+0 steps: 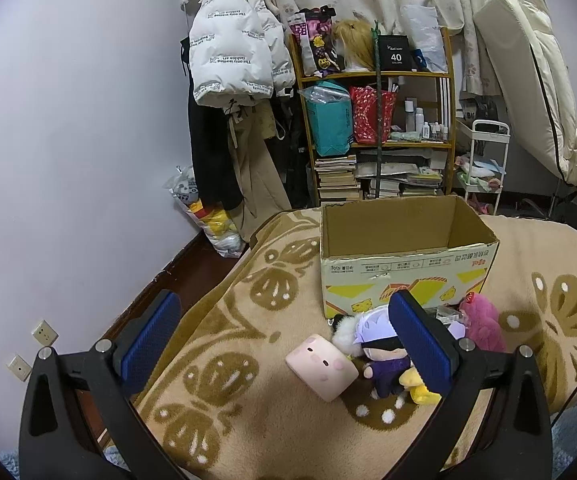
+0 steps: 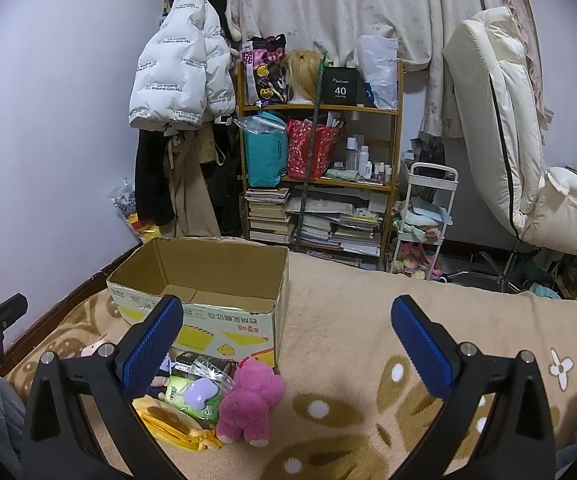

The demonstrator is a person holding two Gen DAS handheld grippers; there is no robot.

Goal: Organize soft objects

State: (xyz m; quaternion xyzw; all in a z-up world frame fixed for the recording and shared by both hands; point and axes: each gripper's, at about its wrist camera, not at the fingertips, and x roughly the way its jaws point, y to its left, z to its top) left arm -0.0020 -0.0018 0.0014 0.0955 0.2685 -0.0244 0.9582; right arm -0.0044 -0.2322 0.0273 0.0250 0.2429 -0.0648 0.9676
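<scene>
An open, empty cardboard box (image 1: 404,268) stands on a beige patterned blanket (image 1: 228,344); it also shows in the right wrist view (image 2: 208,280). In front of it lies a pile of soft toys: a pink square pig cushion (image 1: 322,366), a white-haired doll in purple (image 1: 372,344), a yellow toy (image 1: 418,388) and a pink plush bear (image 1: 482,322), which also shows in the right wrist view (image 2: 248,400). My left gripper (image 1: 284,344) is open above the blanket, left of the pile. My right gripper (image 2: 288,344) is open, with the bear near its left finger.
A purple and green packet (image 2: 196,396) and a yellow pouch (image 2: 172,420) lie by the bear. Behind the bed stand a wooden shelf (image 1: 372,112) with bags and books, hanging coats (image 1: 232,52), a white cart (image 2: 424,216) and a cream chair (image 2: 504,140).
</scene>
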